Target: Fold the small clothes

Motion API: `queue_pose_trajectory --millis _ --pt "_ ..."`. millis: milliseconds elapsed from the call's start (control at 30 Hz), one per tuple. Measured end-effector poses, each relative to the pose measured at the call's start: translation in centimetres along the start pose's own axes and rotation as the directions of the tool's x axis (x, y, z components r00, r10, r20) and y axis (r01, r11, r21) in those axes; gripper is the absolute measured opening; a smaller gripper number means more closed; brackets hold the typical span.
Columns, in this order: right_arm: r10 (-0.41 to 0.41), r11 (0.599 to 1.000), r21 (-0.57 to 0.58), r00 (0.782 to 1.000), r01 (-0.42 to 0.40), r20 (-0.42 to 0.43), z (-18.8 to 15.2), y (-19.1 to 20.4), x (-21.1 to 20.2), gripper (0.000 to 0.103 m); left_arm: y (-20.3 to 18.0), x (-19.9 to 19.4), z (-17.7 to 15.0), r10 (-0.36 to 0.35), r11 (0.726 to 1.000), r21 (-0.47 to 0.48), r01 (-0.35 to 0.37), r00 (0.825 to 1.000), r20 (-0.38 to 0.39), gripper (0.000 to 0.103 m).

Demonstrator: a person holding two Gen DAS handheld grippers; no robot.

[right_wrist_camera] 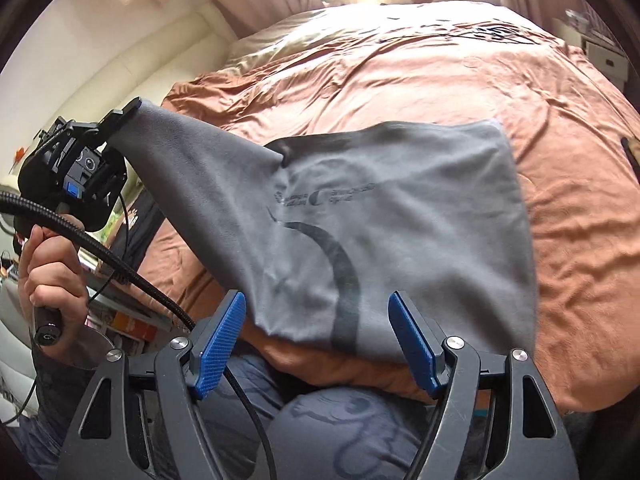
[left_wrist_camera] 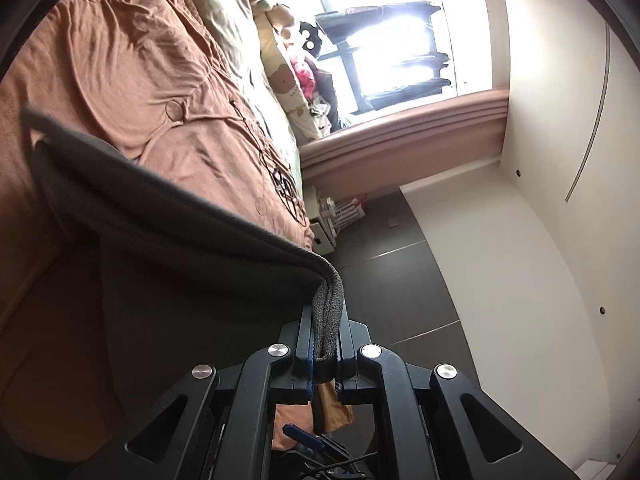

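Grey garment's small printed lettering too blurred to read.

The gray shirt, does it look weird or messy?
A bit lopsided. The left gripper pinches one corner of the gray shirt and lifts it, while the rest sags onto the brown bedspread. The right gripper is open, holding nothing. No damage shows.

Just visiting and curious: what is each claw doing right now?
Left gripper: closed, pinching the grey garment.
Right gripper: open, holding nothing.
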State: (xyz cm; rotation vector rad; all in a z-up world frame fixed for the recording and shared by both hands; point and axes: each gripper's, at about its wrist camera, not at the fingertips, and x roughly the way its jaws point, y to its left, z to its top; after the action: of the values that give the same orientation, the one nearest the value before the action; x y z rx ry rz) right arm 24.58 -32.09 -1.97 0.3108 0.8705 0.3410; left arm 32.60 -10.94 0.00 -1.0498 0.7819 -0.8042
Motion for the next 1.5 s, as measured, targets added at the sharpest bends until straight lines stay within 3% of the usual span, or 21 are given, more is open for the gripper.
queue_pose_trajectory --millis 300,533,767,900,933,967,1000,1033,1100,1167,1300,1433,1500 --pt "-0.021 0.995 0.101 0.999 0.018 0.027 -2.3 -4.6 -4.1 0.073 -2.0 6.1 -2.5 0.025 0.999 0.049 -0.02 0.992 -0.12 0.007" --pt "-0.031 0.988 0.153 0.999 0.029 0.013 -3.8 -7.2 -4.9 0.073 -1.9 10.5 -5.5 0.059 0.996 0.073 -0.044 0.973 -0.223 0.007" --pt "-0.031 0.979 0.201 1.0 0.03 0.004 -4.7 -9.0 -5.3 0.073 -1.8 14.8 -9.1 0.111 0.99 0.116 -0.077 0.939 -0.325 0.007" --pt "-0.022 0.976 0.216 1.0 0.023 -0.008 -4.8 -9.7 -4.9 0.073 -1.9 17.2 -11.7 0.147 0.984 0.154 -0.091 0.903 -0.404 0.007" --pt "-0.02 0.975 0.22 1.0 0.022 -0.011 -4.8 -9.8 -4.8 0.073 -1.9 17.9 -12.2 0.168 0.98 0.171 -0.102 0.884 -0.436 0.01" --pt "-0.017 0.975 0.222 1.0 0.02 -0.015 -4.8 -9.9 -4.7 0.073 -1.8 18.8 -12.8 0.203 0.973 0.199 -0.119 0.853 -0.481 0.018" --pt "-0.013 0.975 0.222 1.0 0.017 -0.019 -4.8 -9.9 -4.6 0.073 -1.7 19.2 -13.0 0.221 0.968 0.217 -0.126 0.835 -0.504 0.03" --pt "-0.011 0.975 0.219 1.0 0.016 -0.024 -4.8 -10.0 -4.4 0.073 -1.5 19.3 -13.2 0.235 0.964 0.231 -0.131 0.826 -0.512 0.039" --pt "-0.014 0.977 0.212 0.999 0.021 -0.033 -4.7 -10.0 -3.8 0.073 -1.3 18.6 -12.9 0.256 0.957 0.25 -0.147 0.831 -0.493 0.078" --pt "-0.018 0.98 0.198 0.999 0.026 -0.04 -4.4 -9.9 -3.3 0.073 -1.1 17.3 -12.2 0.278 0.948 0.271 -0.167 0.849 -0.449 0.082" --pt "-0.042 0.988 0.146 0.997 0.052 -0.065 -3.6 -9.2 -1.8 0.073 0.1 15.0 -10.7 0.323 0.934 0.281 -0.219 0.854 -0.408 0.082" --pt "-0.101 0.992 0.06 0.991 0.107 -0.085 -2.8 -8.2 -0.2 0.072 1.7 13.0 -9.4 0.402 0.901 0.319 -0.293 0.84 -0.364 0.082" --pt "-0.109 0.993 0.04 0.989 0.114 -0.101 -2.6 -8.1 0.8 0.062 2.7 12.0 -8.8 0.436 0.886 0.329 -0.327 0.827 -0.354 0.082"
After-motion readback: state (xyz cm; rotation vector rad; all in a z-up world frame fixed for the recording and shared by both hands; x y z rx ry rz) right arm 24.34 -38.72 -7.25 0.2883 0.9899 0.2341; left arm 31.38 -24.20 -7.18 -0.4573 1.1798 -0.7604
